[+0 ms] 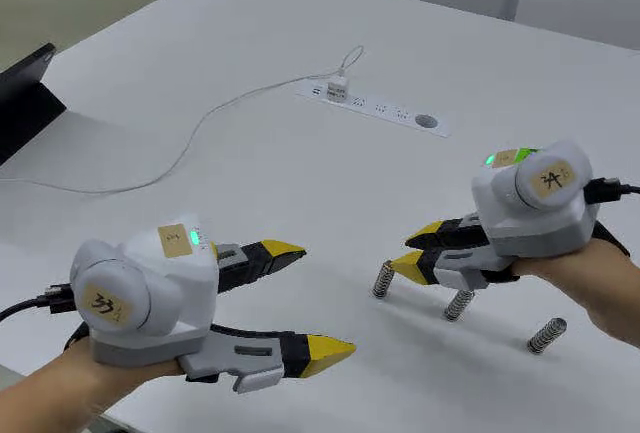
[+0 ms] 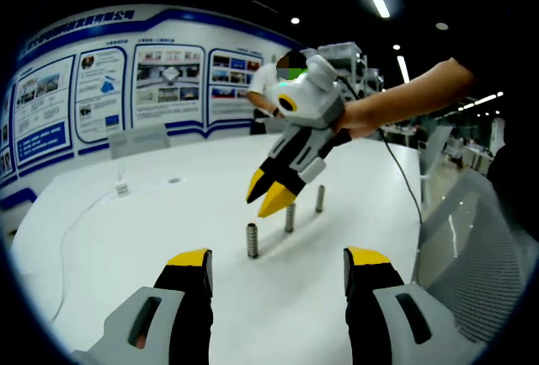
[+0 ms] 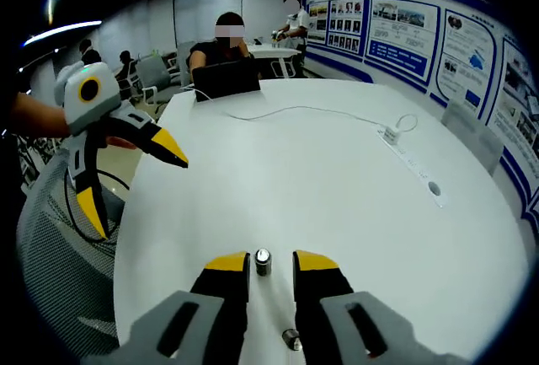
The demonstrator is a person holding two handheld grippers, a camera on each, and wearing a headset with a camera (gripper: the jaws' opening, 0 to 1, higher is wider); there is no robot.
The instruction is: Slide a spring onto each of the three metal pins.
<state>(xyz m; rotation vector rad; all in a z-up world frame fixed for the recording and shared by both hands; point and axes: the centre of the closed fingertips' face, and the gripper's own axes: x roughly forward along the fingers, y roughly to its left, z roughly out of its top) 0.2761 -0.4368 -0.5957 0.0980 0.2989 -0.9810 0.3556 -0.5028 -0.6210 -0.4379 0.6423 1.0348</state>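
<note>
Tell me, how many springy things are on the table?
3. One spring stands beside the right gripper's yellow tips, one is by that gripper's grey body, and one leans farther right, alone. None looks hidden.

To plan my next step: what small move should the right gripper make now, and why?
Probably lower the right gripper slightly toward the nearest spring. Its fingers stand a little apart with that spring's top between them, but the left gripper view shows the tips hovering above it, not touching.
</note>
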